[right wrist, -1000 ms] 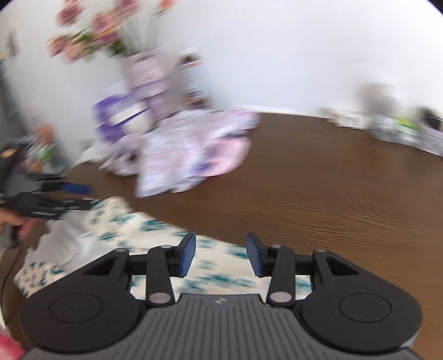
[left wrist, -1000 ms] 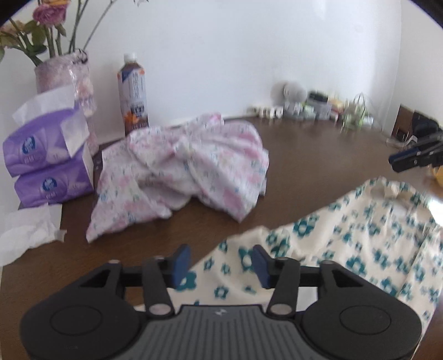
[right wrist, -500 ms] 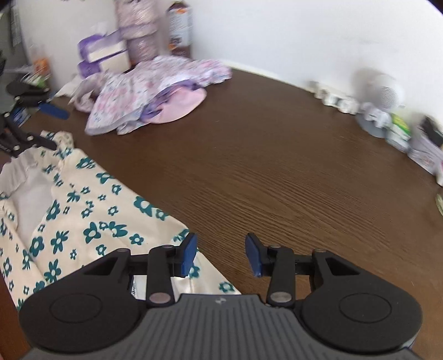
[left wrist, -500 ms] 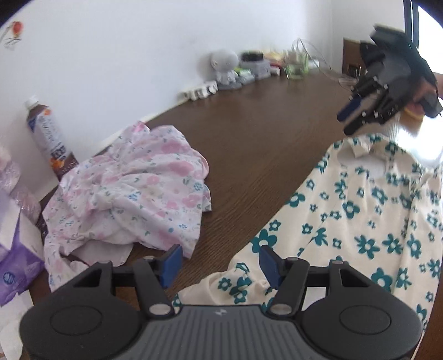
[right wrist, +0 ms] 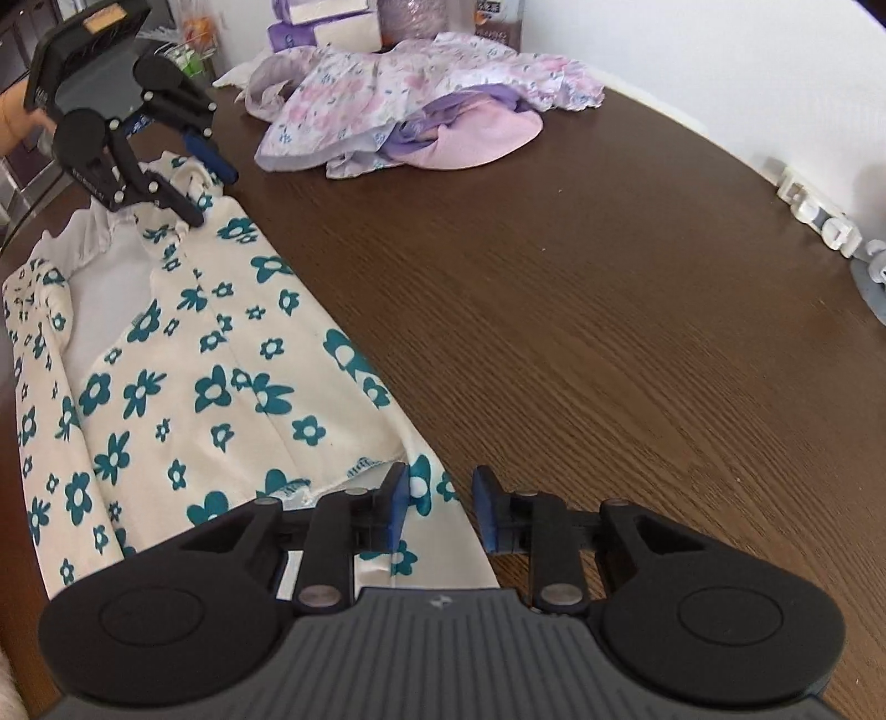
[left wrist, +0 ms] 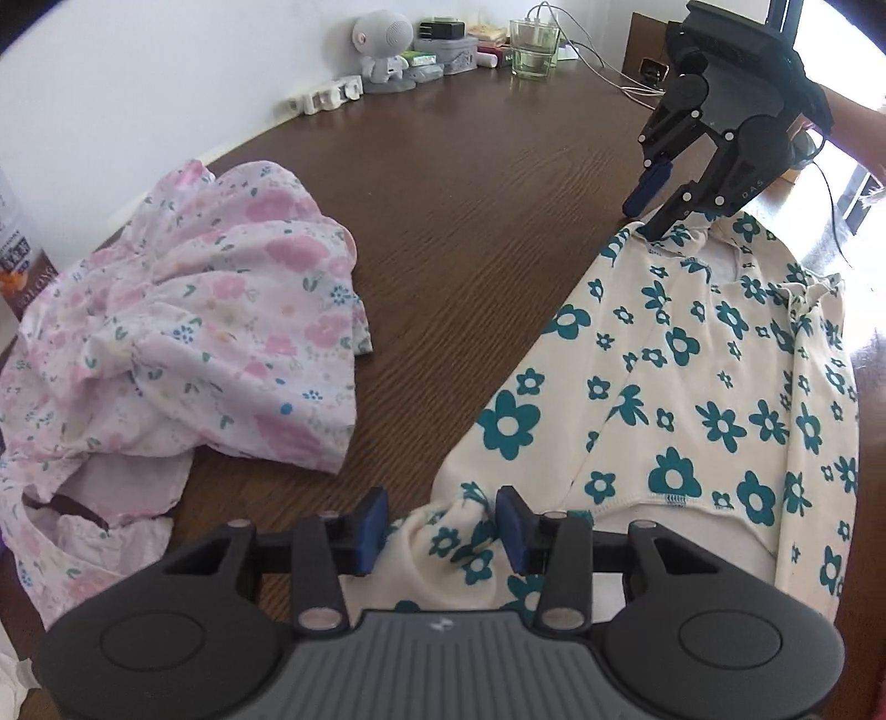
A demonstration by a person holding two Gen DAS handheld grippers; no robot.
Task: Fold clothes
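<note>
The left gripper [left wrist: 440, 523] stood open around a bunched corner of the cream flowered shirt [left wrist: 692, 399]; the right gripper [left wrist: 650, 207] touched its far end, open.

Bottle [left wrist: 16, 260] cut off at left edge; label illegible.

My dark wood table [left wrist: 487, 183] meets a plain white wall [left wrist: 166, 66]; bright window light [left wrist: 847, 33] far right.
</note>
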